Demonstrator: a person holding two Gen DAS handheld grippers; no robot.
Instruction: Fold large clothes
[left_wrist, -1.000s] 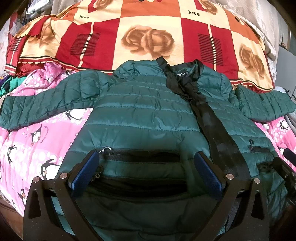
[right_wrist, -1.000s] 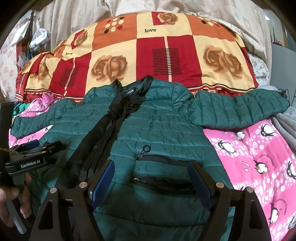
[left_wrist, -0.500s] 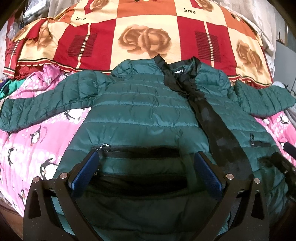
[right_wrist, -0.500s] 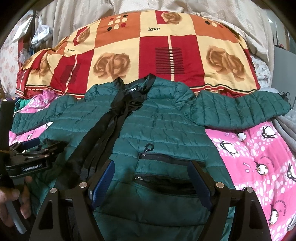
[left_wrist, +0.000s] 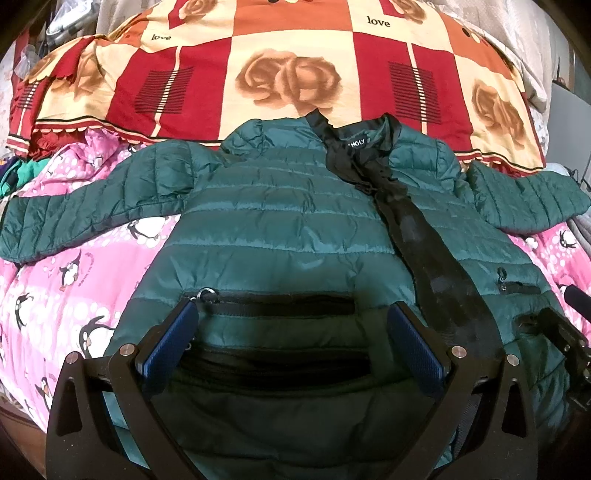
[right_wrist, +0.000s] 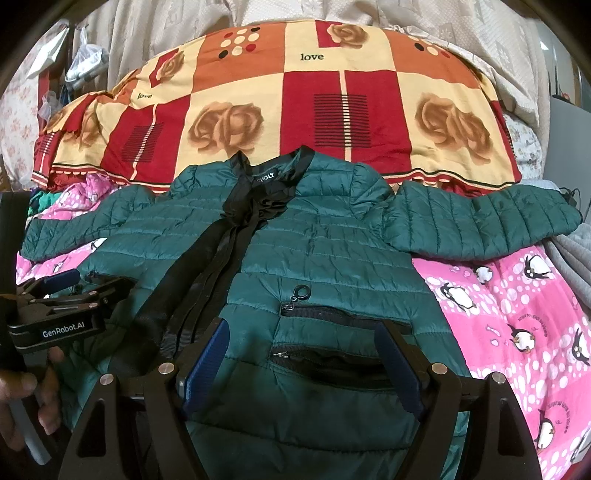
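Observation:
A dark green quilted puffer jacket (left_wrist: 280, 221) lies front up on the bed, sleeves spread to both sides, with a black lining strip (left_wrist: 424, 251) running down its open front. It also shows in the right wrist view (right_wrist: 332, 236). My left gripper (left_wrist: 291, 332) is open, hovering over the left hem by a zipped pocket (left_wrist: 273, 299). My right gripper (right_wrist: 303, 350) is open over the right hem, above its pocket (right_wrist: 343, 314). The left gripper also shows from the side in the right wrist view (right_wrist: 66, 291).
The jacket rests on a pink penguin-print sheet (right_wrist: 517, 302). A red, orange and cream rose-print blanket (left_wrist: 288, 66) covers the far part of the bed. Grey cloth (right_wrist: 569, 258) lies at the right edge; clutter stands at the far left.
Both grippers have shifted slightly, so the jacket sits a little lower in the right wrist view. Both stay open and hold nothing.

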